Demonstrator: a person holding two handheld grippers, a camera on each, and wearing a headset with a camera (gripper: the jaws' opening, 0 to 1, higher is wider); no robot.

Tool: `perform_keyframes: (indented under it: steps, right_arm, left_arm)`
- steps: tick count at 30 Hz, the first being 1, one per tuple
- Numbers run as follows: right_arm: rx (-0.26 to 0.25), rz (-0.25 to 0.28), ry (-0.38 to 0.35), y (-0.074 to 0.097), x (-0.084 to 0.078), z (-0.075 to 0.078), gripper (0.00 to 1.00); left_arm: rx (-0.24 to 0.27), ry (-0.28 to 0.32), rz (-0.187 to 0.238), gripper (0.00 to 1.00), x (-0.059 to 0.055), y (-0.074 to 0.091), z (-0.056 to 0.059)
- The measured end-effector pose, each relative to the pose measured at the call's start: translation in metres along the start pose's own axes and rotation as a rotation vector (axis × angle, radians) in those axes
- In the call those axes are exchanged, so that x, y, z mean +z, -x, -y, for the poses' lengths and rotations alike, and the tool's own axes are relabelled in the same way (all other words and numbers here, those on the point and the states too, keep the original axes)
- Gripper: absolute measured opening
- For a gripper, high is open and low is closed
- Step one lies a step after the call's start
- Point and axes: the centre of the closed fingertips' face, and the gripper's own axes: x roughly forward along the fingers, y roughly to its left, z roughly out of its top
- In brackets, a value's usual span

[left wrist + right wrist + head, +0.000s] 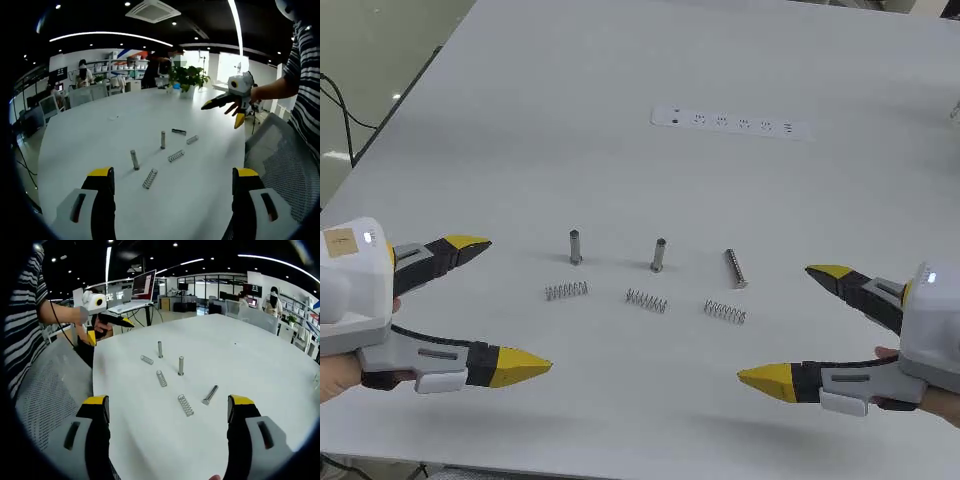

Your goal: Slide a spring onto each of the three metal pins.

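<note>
Though frame edges crop both bodies, left gripper (517, 304), right gripper (776, 323), jaws apart.

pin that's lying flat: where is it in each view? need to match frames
Head view: lying pin at the right end of the pin row.
Left gripper view: lying pin just above centre, farthest of the three pins.
Right gripper view: lying pin right of centre, nearest of the three.
Shared landmark: the spring that lies beside it in every view.
</note>
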Motion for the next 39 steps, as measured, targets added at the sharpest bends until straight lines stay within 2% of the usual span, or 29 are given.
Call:
perform_keyframes:
  steps: [14, 26, 39]
  right_arm:
    - [0.006, -0.002, 0.018, -0.003, 0.004, 0.001, 1.00]
    - [-0.001, -0.014, 0.014, 0.001, 0.000, 0.003, 1.00]
    - [-0.001, -0.011, 0.010, 0.001, 0.001, 0.002, 1.00]
  left_arm:
    - [-0.008, -0.001, -0.008, 0.97, -0.001, -0.004, 0.000]
    - [-0.009, -0.003, -0.010, 0.97, -0.002, -0.006, -0.001]
    - [-0.031, -0.009, -0.003, 0.97, 0.004, -0.018, 0.003]
